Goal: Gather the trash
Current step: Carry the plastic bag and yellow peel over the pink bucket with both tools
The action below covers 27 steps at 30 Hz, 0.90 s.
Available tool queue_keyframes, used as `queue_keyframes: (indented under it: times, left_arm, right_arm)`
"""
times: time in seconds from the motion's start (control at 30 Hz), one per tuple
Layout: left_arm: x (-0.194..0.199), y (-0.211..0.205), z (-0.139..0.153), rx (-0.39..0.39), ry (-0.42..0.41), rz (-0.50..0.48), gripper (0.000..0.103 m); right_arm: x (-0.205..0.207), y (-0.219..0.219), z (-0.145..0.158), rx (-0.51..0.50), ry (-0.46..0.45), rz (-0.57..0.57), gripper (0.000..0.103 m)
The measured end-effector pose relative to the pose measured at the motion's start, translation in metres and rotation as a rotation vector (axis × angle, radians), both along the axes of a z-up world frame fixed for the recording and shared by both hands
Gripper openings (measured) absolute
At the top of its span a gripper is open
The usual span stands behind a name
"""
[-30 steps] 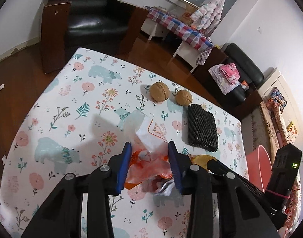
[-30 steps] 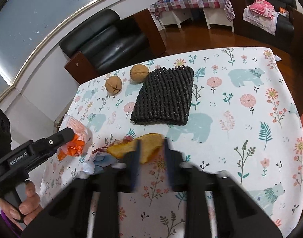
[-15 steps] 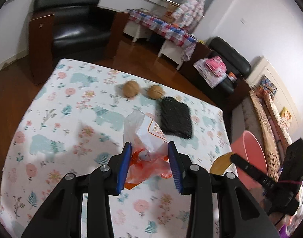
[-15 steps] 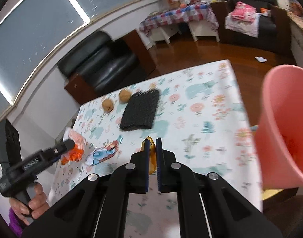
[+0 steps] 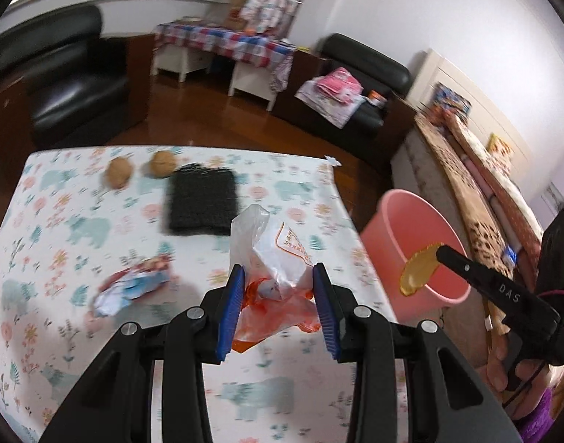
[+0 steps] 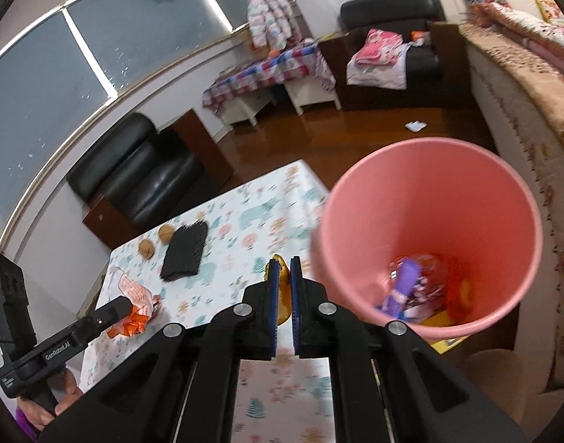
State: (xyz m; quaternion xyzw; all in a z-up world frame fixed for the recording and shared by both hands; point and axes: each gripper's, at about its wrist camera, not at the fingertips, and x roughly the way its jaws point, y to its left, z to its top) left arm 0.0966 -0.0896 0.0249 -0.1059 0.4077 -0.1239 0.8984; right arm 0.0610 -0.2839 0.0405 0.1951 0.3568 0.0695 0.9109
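Blue-padded left tongs (image 5: 278,308) are clamped on a crumpled orange-and-clear plastic bag (image 5: 272,258), held above the floral worktop (image 5: 53,221). Right tongs (image 6: 283,304) are pressed together on a yellow-brown peel (image 6: 280,288); in the left wrist view that peel (image 5: 418,269) hangs over the rim of the pink bin (image 5: 411,229). Bin interior (image 6: 484,221) holds purple and orange wrappers. On the worktop: one crumpled red-and-blue wrapper (image 5: 134,286), blurred; a black mesh pad (image 5: 200,199); two walnuts (image 5: 117,177) just beside its far corner.

Both wrist views above shared table (image 5: 79,221)
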Motion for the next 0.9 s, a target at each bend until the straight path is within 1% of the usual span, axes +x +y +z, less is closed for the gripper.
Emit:
queue_keyframes:
  times: [0.3, 0.43, 0.7, 0.9]
  left_arm:
    - [0.009, -0.066, 0.018, 0.032, -0.03, -0.126, 0.037]
    - [0.015, -0.096, 0.021, 0.028, -0.027, -0.182, 0.037]
    - [0.032, -0.159, 0.016, 0.045, -0.022, -0.286, 0.037]
    - [0.045, -0.198, 0.005, 0.082, -0.014, -0.338, 0.038]
  right_arm:
    - [-0.01, -0.046, 0.009, 0.002, -0.047, -0.098, 0.006]
    - [-0.013, -0.061, 0.01, -0.013, -0.059, -0.137, 0.006]
    - [-0.017, -0.093, 0.0, -0.021, -0.055, -0.203, 0.006]
    - [-0.017, -0.105, -0.011, -0.041, -0.04, -0.228, 0.006]
